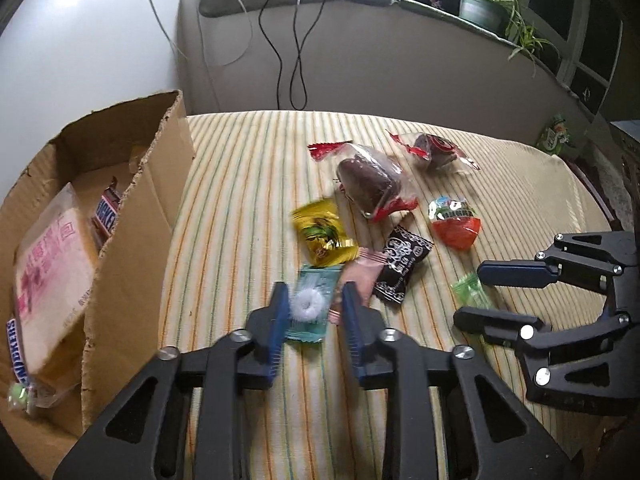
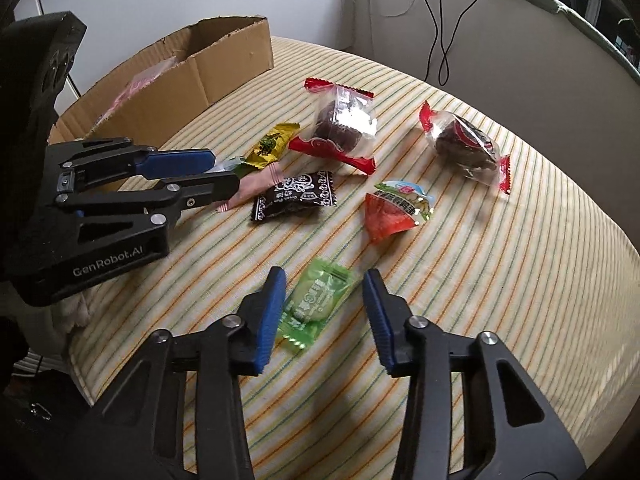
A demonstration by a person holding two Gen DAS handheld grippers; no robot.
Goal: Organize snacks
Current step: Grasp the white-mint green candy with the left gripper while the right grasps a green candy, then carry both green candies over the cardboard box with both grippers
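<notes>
Snacks lie on a striped cloth [image 1: 248,184]. My left gripper [image 1: 314,298] is open around a teal packet with a white ring candy [image 1: 310,306]. A pink wrapper [image 1: 362,276], a yellow packet [image 1: 322,232] and a black packet [image 1: 402,268] lie beside it. My right gripper [image 2: 324,284] is open around a green candy [image 2: 316,304], which also shows in the left wrist view [image 1: 472,296]. A cardboard box [image 1: 132,216] at the left holds a bread pack [image 1: 52,280] and Snickers bars [image 1: 106,216].
Two clear-wrapped brown cakes [image 2: 344,120] [image 2: 464,144] and a red triangular snack [image 2: 394,212] lie farther back. Black cables [image 1: 296,52] hang down the wall behind. A potted plant [image 1: 484,4] stands on the ledge. The cloth's edge drops off at the right.
</notes>
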